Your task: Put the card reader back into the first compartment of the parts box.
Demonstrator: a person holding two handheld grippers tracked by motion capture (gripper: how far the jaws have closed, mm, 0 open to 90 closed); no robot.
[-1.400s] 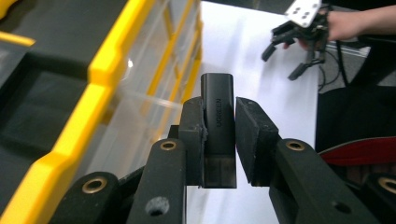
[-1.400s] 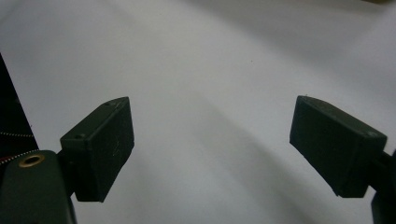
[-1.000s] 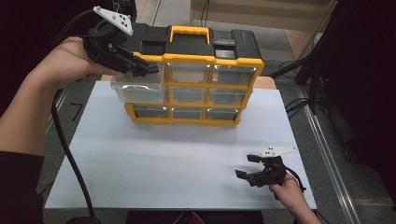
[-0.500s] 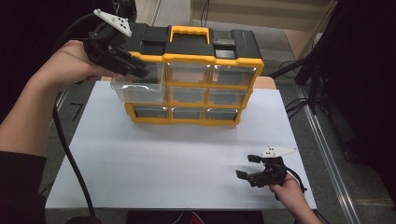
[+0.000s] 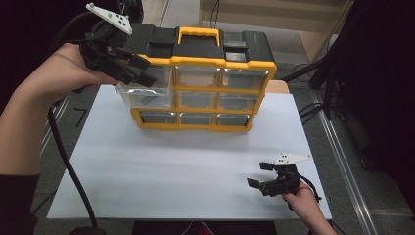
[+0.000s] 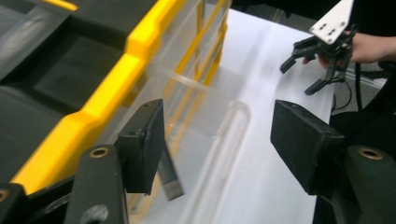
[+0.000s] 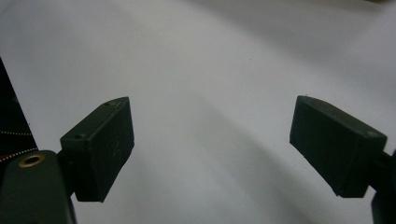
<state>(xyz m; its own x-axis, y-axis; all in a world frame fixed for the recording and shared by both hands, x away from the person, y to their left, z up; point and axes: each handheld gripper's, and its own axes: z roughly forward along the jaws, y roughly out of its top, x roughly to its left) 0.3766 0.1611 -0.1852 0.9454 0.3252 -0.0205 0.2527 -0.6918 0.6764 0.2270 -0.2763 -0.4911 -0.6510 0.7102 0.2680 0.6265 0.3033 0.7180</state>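
A yellow and black drawer cabinet (image 5: 200, 49) stands at the back of the white sheet (image 5: 186, 161). One clear drawer (image 5: 142, 95) in its left column is pulled out, with a small dark part (image 6: 170, 179) lying inside. My left gripper (image 5: 143, 71) hovers open at the cabinet's upper left corner, just above that drawer (image 6: 205, 121), its jaws (image 6: 224, 140) holding nothing. My right gripper (image 5: 258, 174) is open low over the sheet's front right, nothing between its jaws (image 7: 210, 144). It also appears far off (image 6: 303, 67) in the left gripper view.
The cabinet's other clear drawers (image 5: 244, 78) are pushed in, and a yellow handle (image 5: 198, 34) sits on its top. A black cable (image 5: 68, 161) trails from my left hand down the sheet's left side. Bare white sheet lies between cabinet and right gripper.
My left gripper has shifted slightly left, back from the cabinet's front. The pulled-out drawer and the right gripper have barely moved.
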